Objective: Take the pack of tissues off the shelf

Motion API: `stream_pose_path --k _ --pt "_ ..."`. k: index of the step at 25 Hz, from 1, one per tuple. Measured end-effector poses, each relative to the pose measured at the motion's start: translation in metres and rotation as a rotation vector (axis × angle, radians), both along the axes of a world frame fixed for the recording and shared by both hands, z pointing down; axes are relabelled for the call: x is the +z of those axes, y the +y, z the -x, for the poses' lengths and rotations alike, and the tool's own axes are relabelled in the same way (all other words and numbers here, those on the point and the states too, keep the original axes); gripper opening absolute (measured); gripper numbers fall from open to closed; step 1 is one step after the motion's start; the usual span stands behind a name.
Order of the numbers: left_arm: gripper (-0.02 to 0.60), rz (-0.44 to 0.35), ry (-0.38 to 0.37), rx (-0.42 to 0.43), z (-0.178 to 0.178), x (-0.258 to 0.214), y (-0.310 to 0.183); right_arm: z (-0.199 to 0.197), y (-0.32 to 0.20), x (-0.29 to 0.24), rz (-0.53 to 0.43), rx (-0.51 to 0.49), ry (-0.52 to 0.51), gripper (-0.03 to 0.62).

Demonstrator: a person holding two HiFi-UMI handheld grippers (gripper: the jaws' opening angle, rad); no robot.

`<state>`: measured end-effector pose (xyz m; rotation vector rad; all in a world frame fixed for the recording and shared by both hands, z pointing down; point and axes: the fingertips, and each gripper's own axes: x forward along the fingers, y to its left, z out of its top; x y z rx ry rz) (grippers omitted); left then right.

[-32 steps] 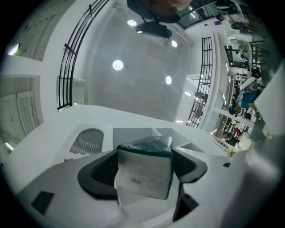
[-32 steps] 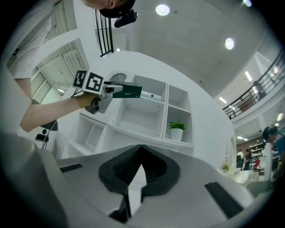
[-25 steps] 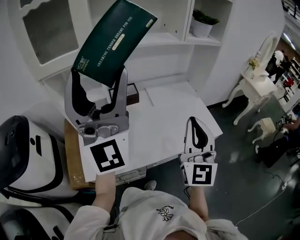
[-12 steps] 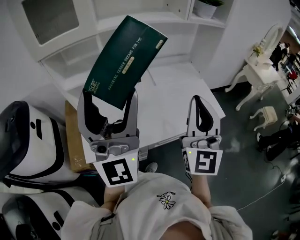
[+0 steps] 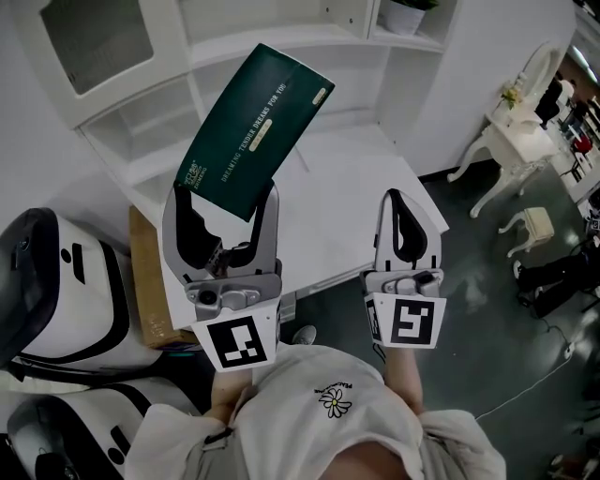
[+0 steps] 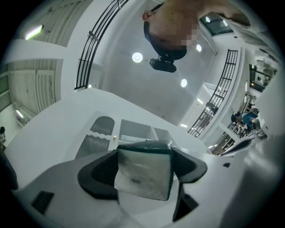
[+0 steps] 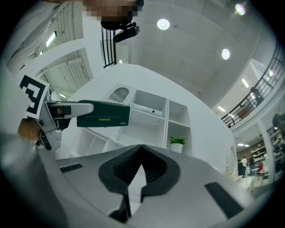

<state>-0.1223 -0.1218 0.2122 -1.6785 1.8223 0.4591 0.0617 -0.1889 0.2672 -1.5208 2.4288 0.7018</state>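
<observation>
The dark green pack of tissues (image 5: 255, 133) is held up in the air, clear of the white shelf unit (image 5: 281, 42), with my left gripper (image 5: 230, 202) shut on its lower end. The left gripper view shows the pack's end (image 6: 144, 171) filling the gap between the two black pads. From the right gripper view the pack (image 7: 103, 117) appears at the left, sticking out of the left gripper. My right gripper (image 5: 405, 217) is shut and holds nothing; its pads meet at the tips (image 7: 141, 149). It hangs over the white table's (image 5: 347, 187) right part.
A small potted plant (image 5: 405, 13) stands on an upper right shelf, also seen as the plant (image 7: 177, 142) in the right gripper view. A brown board (image 5: 145, 281) lies at the table's left. White and black machines (image 5: 56, 300) stand at the left. A white chair (image 5: 511, 122) is at the right.
Over the last second my left gripper has drawn back from the shelf towards the person with the tissue pack in it. The right gripper has risen slightly. Little differs in the last half second.
</observation>
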Motion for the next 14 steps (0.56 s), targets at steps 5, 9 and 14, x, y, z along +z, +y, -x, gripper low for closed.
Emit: stream_pose_path --k 5,9,14 --pt "0.370 -0.015 0.001 0.003 0.0005 -0.0061 0.0028 -0.0011 0.0011 -0.0028 -0.003 0.000 -0.005 0.003" --pt "0.368 -0.023 -0.002 0.003 0.0016 -0.0078 0.0040 -0.0015 0.0010 -0.0047 -0.010 0.001 -0.011 0.003" --pt "0.365 -0.034 -0.003 0.015 -0.0008 -0.0048 0.0012 -0.0023 -0.0027 -0.0004 0.002 -0.012 -0.036 0.003"
